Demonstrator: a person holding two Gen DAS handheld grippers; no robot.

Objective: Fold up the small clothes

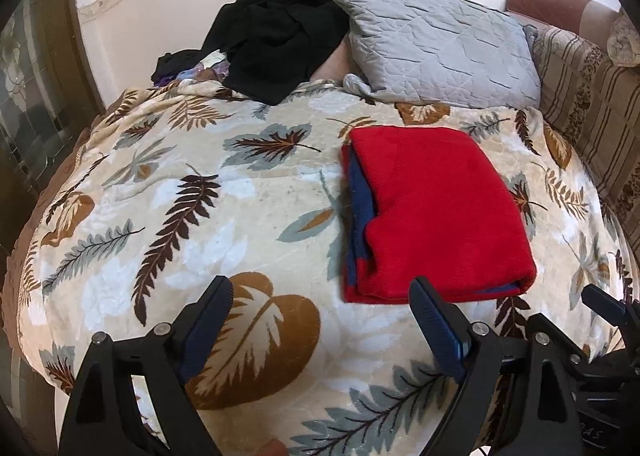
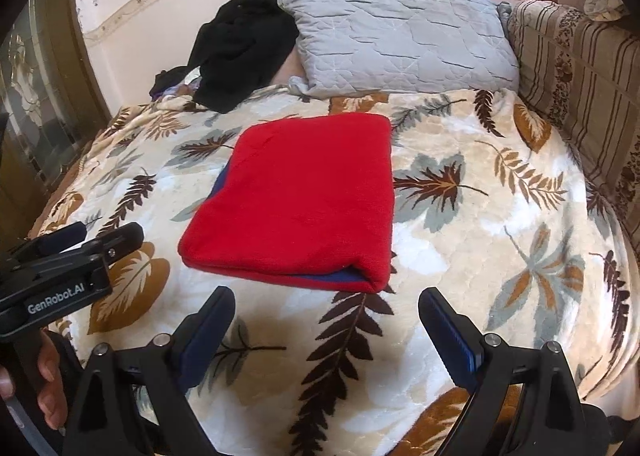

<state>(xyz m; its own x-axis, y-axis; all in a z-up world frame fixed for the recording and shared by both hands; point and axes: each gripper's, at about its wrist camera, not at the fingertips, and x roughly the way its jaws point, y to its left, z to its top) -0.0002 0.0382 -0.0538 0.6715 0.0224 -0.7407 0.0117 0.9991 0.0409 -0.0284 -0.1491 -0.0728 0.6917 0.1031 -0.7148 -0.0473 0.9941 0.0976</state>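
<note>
Folded red garment [image 2: 296,200], long axis toward pillow [image 2: 400,40]

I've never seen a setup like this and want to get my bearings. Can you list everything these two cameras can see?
Folded garment: one, red with blue inside, middle of bed.
Blanket: one, cream with leaf print, covering bed.
Pillow: one, grey quilted, at the wall.
Black clothes: one pile, left of pillow.
Striped cushion: one, brown and beige, right edge.
Left gripper: black, open, empty.
Right gripper: black, open, empty.
</note>
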